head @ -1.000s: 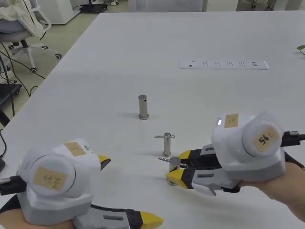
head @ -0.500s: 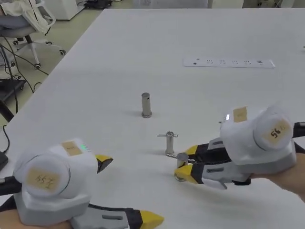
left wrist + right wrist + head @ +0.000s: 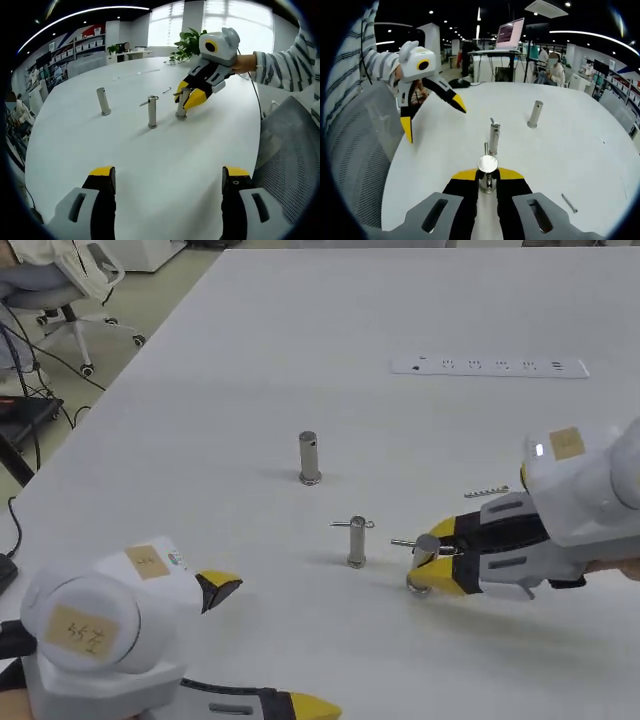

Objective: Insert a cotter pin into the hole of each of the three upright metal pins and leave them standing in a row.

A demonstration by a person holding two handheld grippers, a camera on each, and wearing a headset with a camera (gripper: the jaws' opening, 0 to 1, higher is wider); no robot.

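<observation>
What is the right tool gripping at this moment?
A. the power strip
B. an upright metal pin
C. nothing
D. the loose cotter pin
B: the right tool is shut on an upright metal pin, whose round head shows between its jaws.

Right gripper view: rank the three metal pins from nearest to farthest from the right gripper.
1. Held pin: between the jaws of the right gripper, at bottom centre.
2. Middle pin: just beyond, at centre, with a cotter pin through it.
3. Bare pin: farthest, up and to the right.
</observation>
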